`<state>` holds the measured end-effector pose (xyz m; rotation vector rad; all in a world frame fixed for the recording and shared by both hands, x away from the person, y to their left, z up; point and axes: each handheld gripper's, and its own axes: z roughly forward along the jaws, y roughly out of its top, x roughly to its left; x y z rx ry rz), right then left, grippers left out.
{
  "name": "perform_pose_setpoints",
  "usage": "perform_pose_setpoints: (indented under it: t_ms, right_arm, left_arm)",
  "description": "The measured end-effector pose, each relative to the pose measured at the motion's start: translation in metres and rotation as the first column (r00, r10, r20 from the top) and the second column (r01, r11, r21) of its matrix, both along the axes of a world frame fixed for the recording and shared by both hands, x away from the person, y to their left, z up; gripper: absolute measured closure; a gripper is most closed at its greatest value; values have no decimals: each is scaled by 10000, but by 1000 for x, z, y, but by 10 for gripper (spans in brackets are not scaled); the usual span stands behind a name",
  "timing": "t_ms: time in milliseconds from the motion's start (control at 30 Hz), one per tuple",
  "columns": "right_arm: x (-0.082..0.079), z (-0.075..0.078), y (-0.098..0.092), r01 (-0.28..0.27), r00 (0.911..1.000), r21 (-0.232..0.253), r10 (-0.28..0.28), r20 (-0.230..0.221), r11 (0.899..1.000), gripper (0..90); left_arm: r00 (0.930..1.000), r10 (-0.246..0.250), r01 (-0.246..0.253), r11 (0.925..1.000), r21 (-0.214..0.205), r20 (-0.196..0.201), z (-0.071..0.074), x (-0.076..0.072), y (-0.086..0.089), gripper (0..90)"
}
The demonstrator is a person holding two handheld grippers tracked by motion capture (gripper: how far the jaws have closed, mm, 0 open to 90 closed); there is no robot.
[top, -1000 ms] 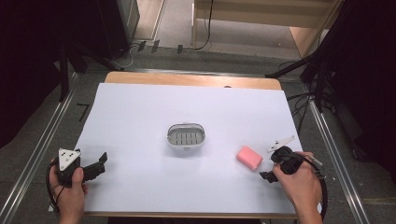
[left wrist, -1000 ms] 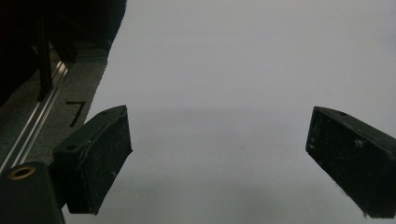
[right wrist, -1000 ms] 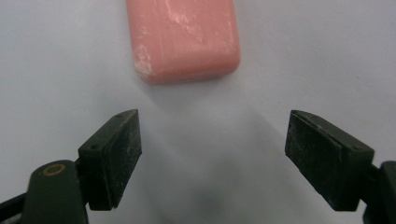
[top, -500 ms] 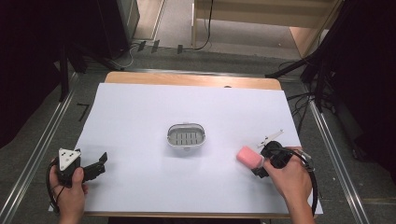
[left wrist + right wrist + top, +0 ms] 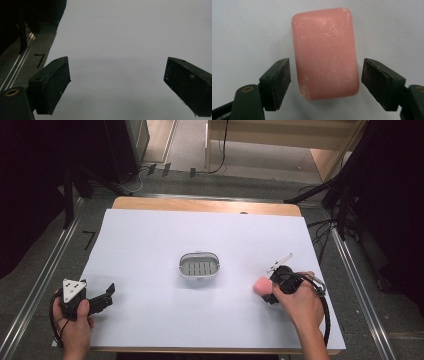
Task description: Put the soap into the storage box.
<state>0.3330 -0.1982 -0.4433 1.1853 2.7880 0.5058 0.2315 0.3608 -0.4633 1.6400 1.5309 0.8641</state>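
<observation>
The right gripper (image 5: 269, 292) has moved in from the lower right of the frame and now straddles the one pink rectangular soap bar (image 5: 325, 52); jaws spread, gaps on both sides, not yet clamped. Likely a pick is imminent. The bar lies lower right of centre on the white table sheet (image 5: 150, 245). One grey oval slotted dish (image 5: 199, 265) sits at centre. The left gripper (image 5: 102, 297), lower left, is unchanged, jaws apart, empty.

Lighting even and overhead; the white paper-covered surface (image 5: 150, 245) is bright, surroundings dark. The left gripper view is dim and greyish, with soft shadow beneath the jaws. The pink rectangular soap bar (image 5: 325, 52) is sharp, without glare. Slight softness overall.
</observation>
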Motion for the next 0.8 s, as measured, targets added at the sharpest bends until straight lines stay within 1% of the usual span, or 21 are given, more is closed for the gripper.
perform_pose_setpoints:
  t_ms: [100, 200, 533, 733, 800]
  right_arm:
    - [2, -2, 3, 5, 10000, -17, -5, -74, 10000, 276]
    - [4, -4, 6, -47, 10000, -76, 47, -11, 10000, 282]
    - [8, -4, 10, -48, 10000, -154, 47, -86, 9999, 347]
    - [9, -8, 14, -125, 9999, -394, 120, -119, 9991, 361]
    - [10, -8, 14, -159, 9999, -383, 158, -42, 9991, 377]
  left_arm:
    - [10000, -2, 2, 10000, 0, -7, 0, 0, 0, 73]
    - [10000, -21, 21, 10000, 15, -2, 0, 0, 0, 73]
    - [10000, -9, 9, 10000, -27, -32, 0, 0, 0, 73]
    - [10000, -16, 16, 10000, -49, -24, 0, 0, 0, 73]
    - [10000, -4, 4, 10000, -43, -27, 0, 0, 0, 73]
